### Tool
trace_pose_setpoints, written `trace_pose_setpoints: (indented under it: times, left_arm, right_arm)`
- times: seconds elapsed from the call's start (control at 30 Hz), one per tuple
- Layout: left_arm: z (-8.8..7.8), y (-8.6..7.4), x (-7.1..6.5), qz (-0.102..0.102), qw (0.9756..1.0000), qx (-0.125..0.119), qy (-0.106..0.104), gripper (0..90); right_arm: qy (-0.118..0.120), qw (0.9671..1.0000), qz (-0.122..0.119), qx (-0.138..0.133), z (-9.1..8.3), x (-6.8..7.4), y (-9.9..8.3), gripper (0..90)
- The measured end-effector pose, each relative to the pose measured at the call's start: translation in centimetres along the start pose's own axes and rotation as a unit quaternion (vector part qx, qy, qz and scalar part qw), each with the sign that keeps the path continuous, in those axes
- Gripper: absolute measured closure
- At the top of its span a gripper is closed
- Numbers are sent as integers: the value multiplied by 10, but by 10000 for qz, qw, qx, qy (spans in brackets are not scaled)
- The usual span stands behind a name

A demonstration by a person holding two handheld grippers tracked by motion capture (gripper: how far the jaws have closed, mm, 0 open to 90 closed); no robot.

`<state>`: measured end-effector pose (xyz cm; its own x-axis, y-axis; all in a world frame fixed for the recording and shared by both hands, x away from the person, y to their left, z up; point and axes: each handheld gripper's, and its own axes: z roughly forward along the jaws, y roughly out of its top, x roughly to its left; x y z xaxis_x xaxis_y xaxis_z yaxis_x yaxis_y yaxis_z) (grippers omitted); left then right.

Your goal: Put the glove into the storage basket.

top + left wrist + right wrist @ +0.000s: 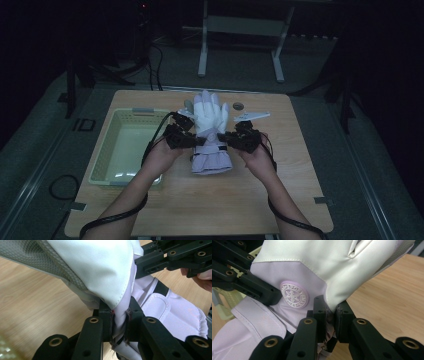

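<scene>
A white and pale lilac winter glove [210, 131] hangs over the middle of the wooden table [280, 165], fingers pointing away from me and cuff toward me. My left gripper [196, 142] is shut on the glove's left edge near the wrist. In the left gripper view the jaws pinch a fold of the glove [105, 270] at my left gripper [120, 322]. My right gripper [225, 138] is shut on the opposite edge. Its own view has the glove [312, 267], with a round badge [294, 295], clamped in my right gripper [331, 320].
A pale green perforated basket [106, 150] stands on the table's left part. Behind the glove lie a small round grey object [238, 105] and a flat white piece [252, 116]. A white metal frame [240, 37] stands on the floor beyond the table.
</scene>
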<state>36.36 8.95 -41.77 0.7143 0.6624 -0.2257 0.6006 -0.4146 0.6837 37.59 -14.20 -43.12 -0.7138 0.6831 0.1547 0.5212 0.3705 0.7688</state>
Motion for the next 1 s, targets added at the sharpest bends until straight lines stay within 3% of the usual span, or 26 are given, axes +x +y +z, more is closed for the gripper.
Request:
trace_pose_setpoints:
  times: [0.5, 1.0]
  left_arm:
    - [-58, -14, 30, -138, 9996, 151, 211, 795]
    - [-107, -44, 66, -312, 9980, 207, 516, 794]
  right_arm:
    - [195, 9997, -162, -52, 25, 41, 35, 811]
    - [430, 9986, -304, 39, 73, 93, 68, 811]
